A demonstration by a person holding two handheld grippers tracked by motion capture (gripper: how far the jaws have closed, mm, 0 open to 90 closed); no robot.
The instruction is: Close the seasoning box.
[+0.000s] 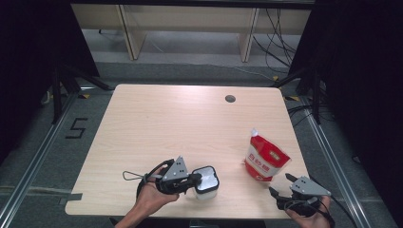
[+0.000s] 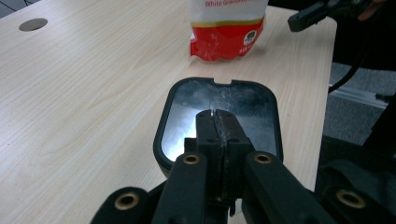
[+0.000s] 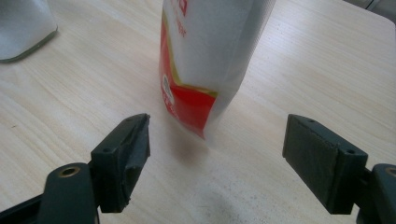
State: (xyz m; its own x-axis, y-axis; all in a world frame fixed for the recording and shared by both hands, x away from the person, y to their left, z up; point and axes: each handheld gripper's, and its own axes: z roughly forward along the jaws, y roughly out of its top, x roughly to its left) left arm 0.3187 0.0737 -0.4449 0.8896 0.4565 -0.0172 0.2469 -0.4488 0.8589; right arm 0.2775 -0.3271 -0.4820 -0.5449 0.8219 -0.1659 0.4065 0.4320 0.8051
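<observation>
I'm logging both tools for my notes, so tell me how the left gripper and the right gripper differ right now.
The left gripper has its jaws shut on the rim of the small black-rimmed container; the right gripper has its jaws spread wide, holding nothing. The left one is touching its container, while the right one sits just short of the red and white standing pouch. Both are black, hand-held, and near the table's front edge.
</observation>
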